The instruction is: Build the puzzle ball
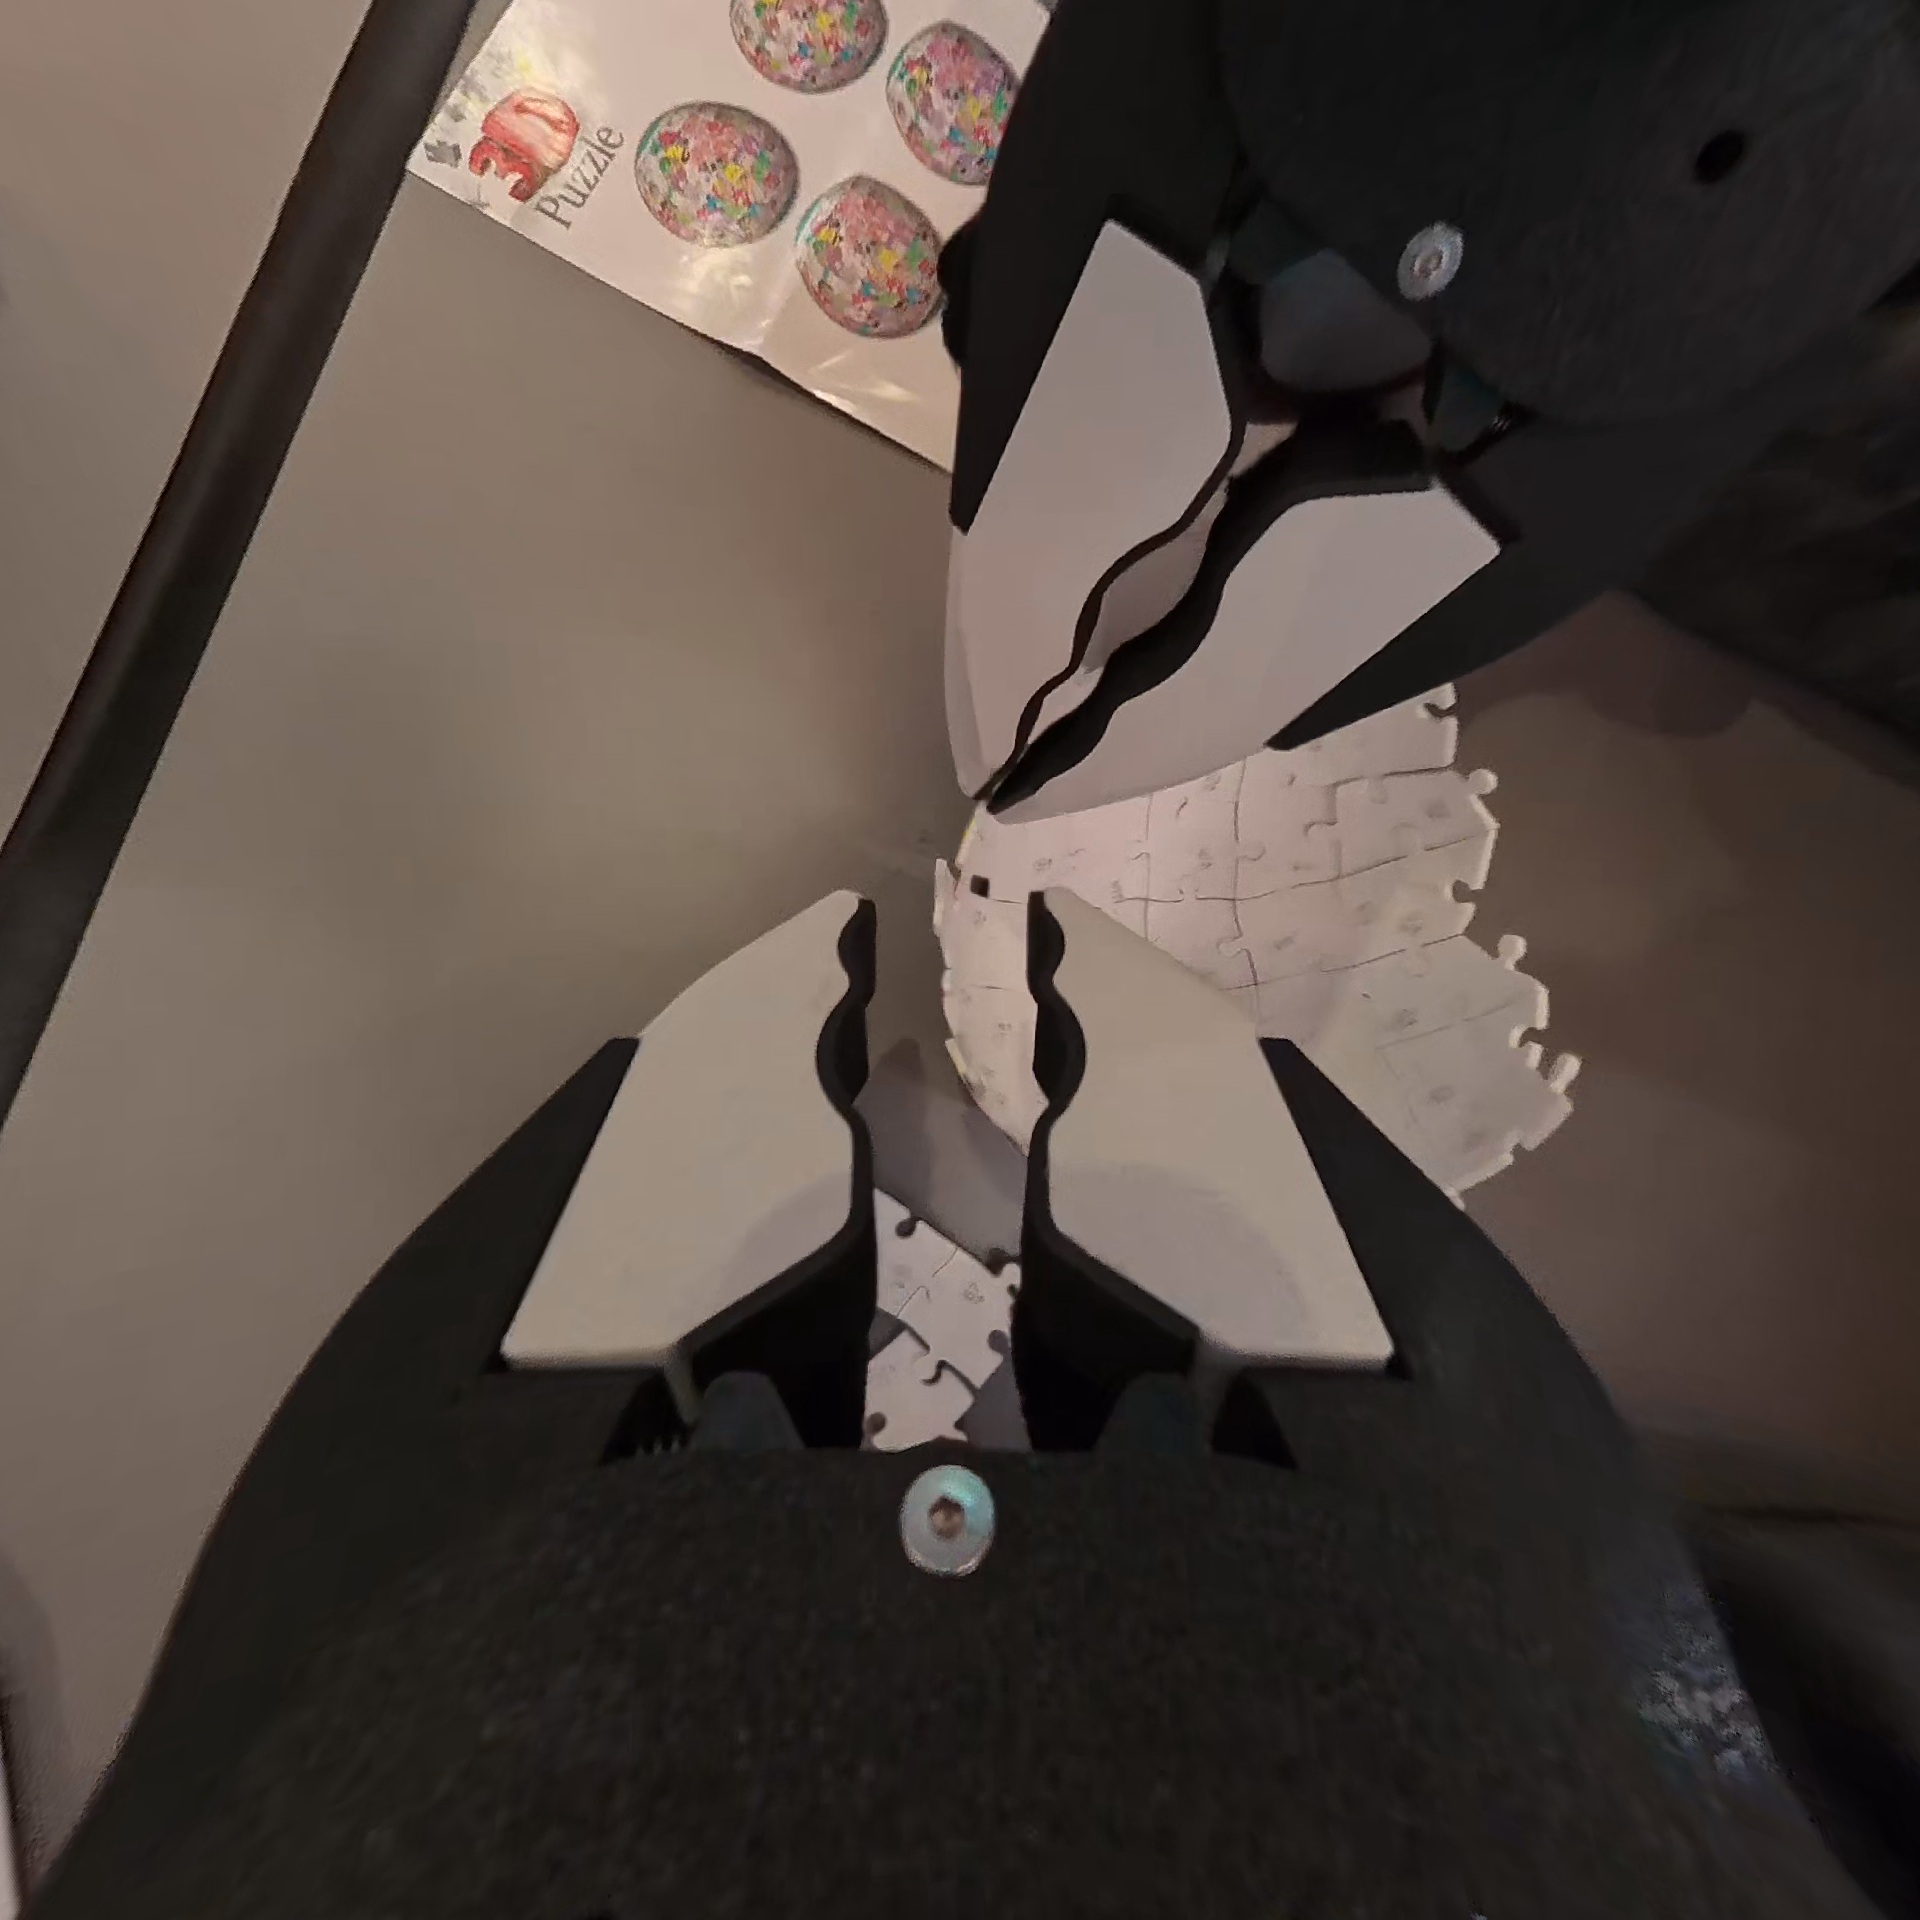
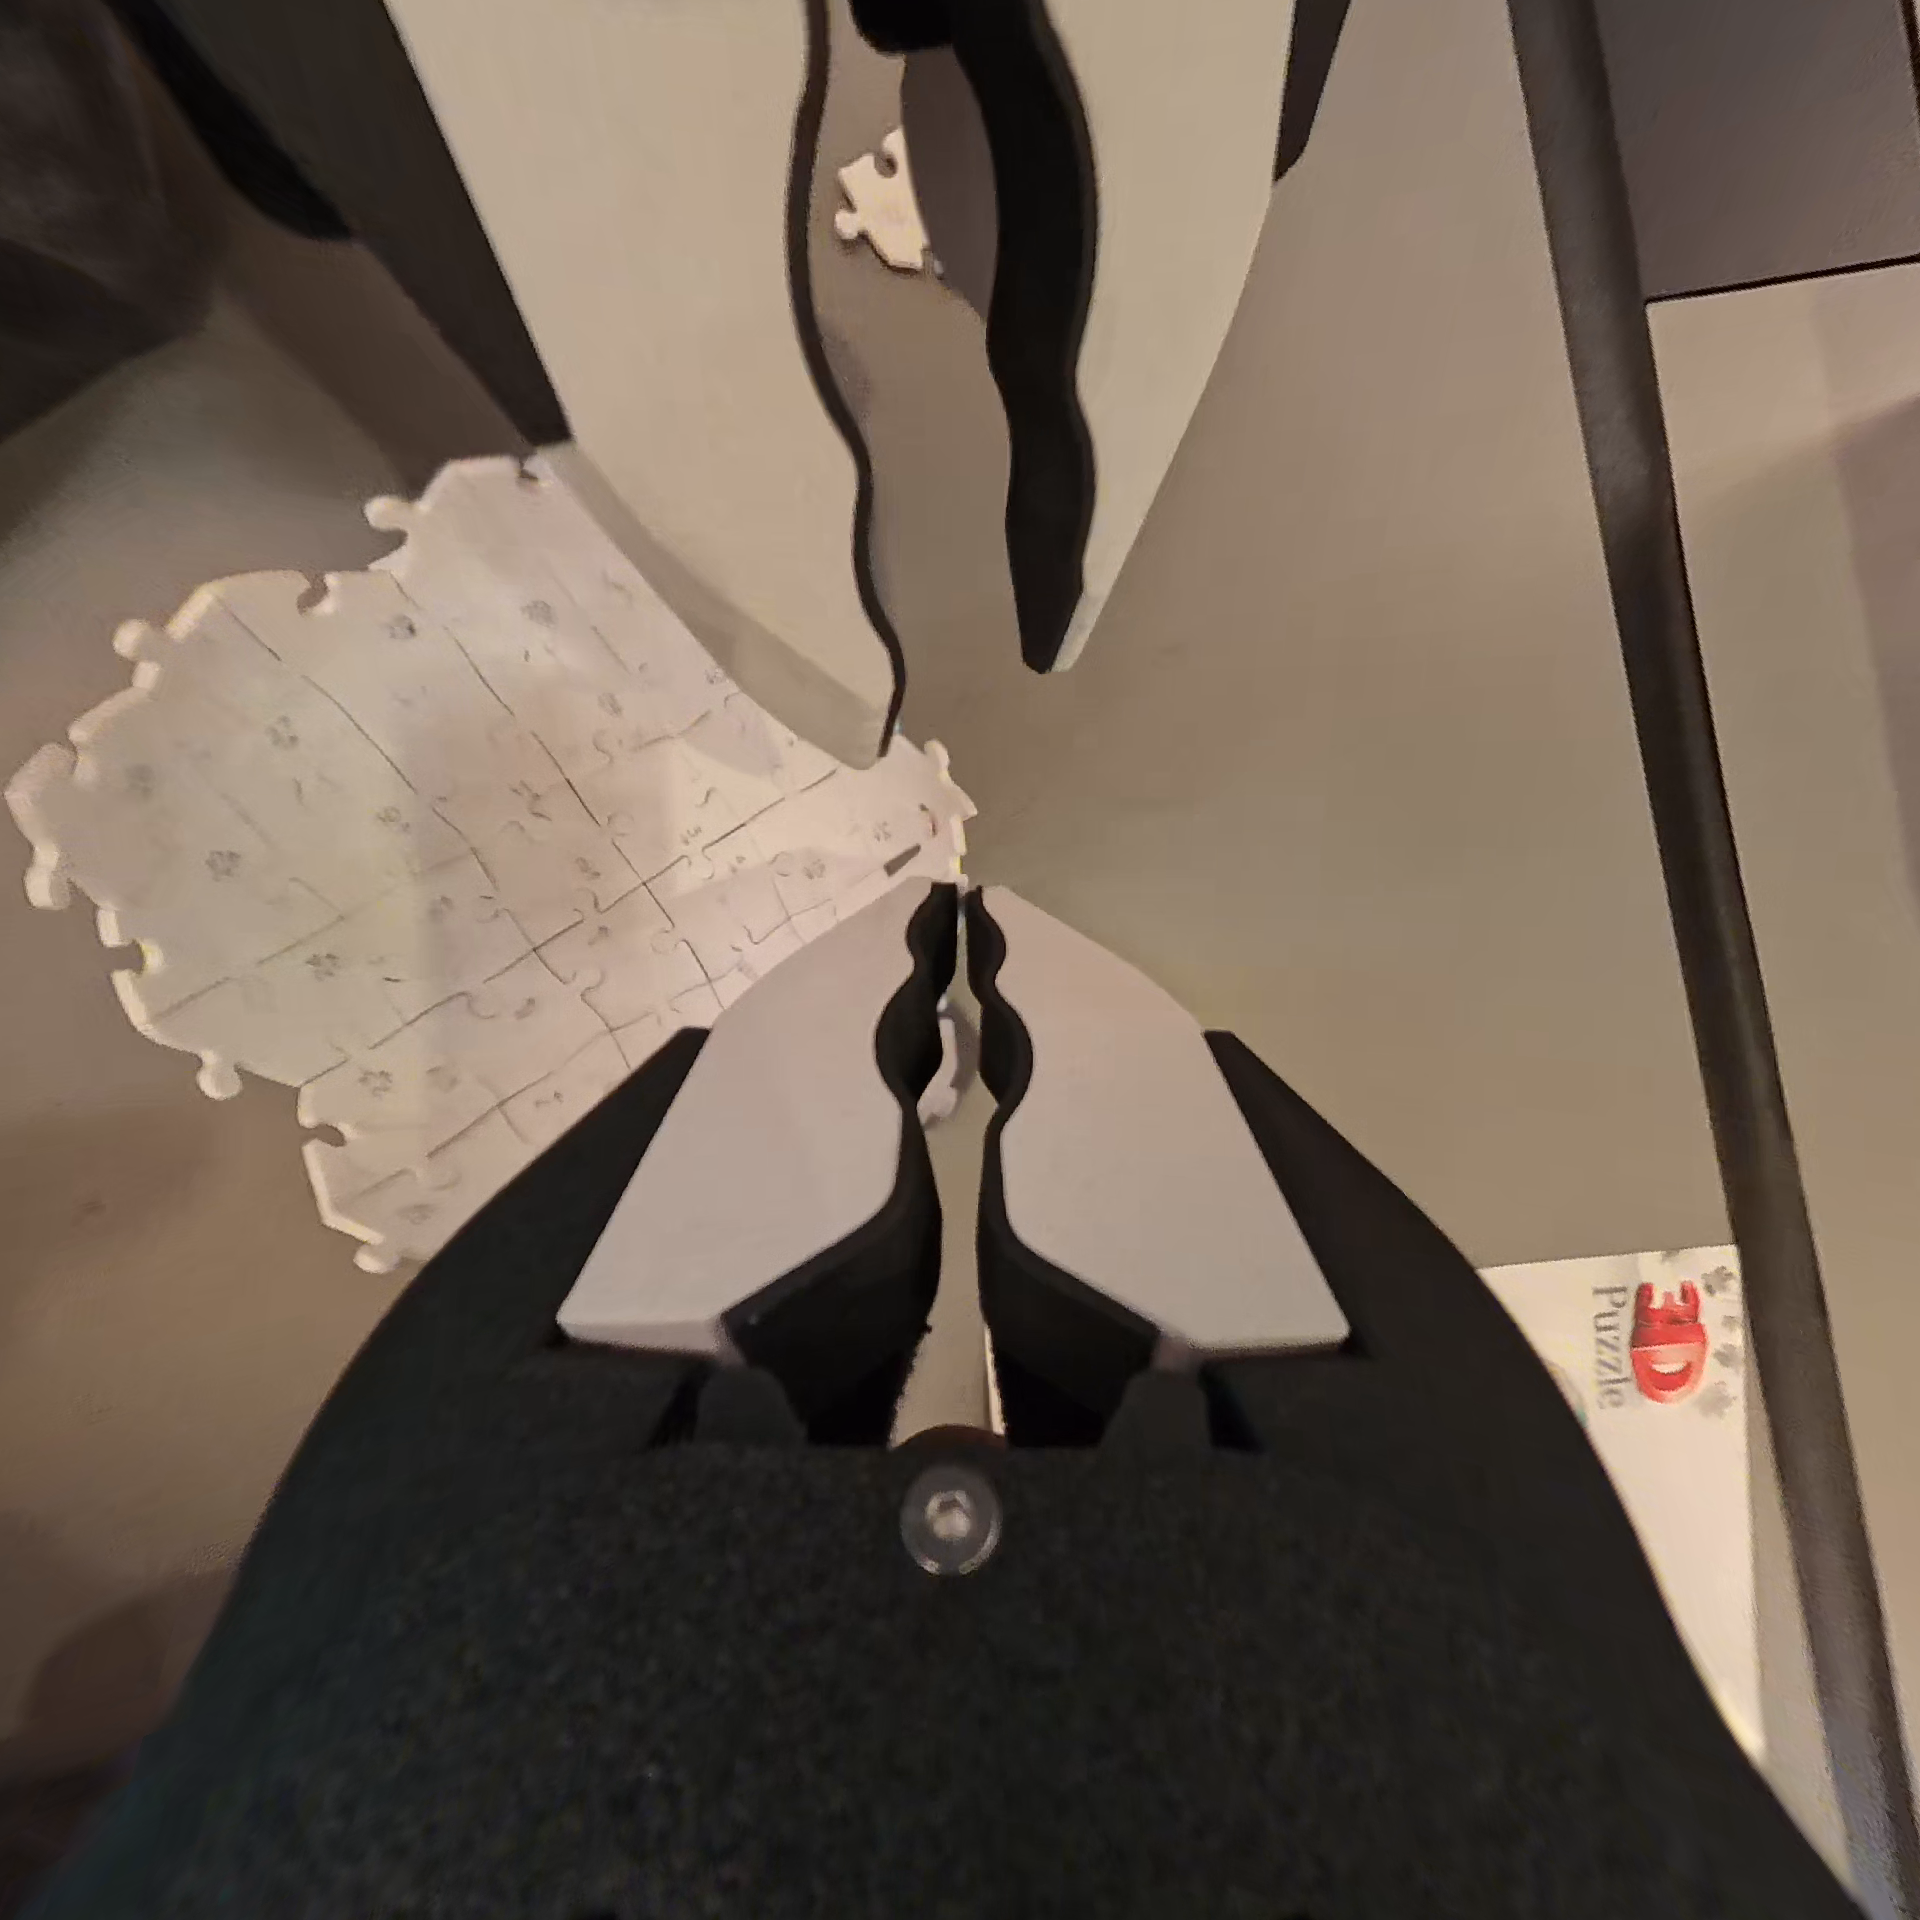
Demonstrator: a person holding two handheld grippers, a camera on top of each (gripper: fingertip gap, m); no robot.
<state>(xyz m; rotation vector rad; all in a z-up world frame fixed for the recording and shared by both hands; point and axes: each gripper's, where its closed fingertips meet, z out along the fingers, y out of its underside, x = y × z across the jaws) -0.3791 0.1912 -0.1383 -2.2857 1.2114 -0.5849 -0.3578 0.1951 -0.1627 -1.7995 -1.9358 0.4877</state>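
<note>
- Left wrist view: the left gripper (image 1: 951,914) sits at 6 o'clock with a clear gap between its fingertips; nothing is clamped between them.
- The assembled puzzle section (image 1: 1351,935), a curved white sheet of joined pieces, lies just beyond the fingertips and spreads toward 3 o'clock.
- A smaller group of joined white pieces (image 1: 940,1340) shows through the gap between the fingers, lower down.
- The right gripper (image 1: 997,800) enters from 1 o'clock, its tips together at the near edge of the puzzle section.
- A printed instruction sheet (image 1: 727,177) with ball pictures lies on the grey table (image 1: 520,727) at 12 o'clock.
- Right wrist view: the right gripper (image 2: 961,891) is at 6 o'clock, fingers nearly touching, the tips at the right-hand corner of the puzzle section (image 2: 416,883), which spreads toward 9 o'clock. Whether a piece is pinched cannot be determined.
- The left gripper (image 2: 966,707) descends from 12 o'clock, parted.
- A loose white piece (image 2: 883,208) shows between its fingers.
- The instruction sheet (image 2: 1621,1351) lies at 4 o'clock.
</note>
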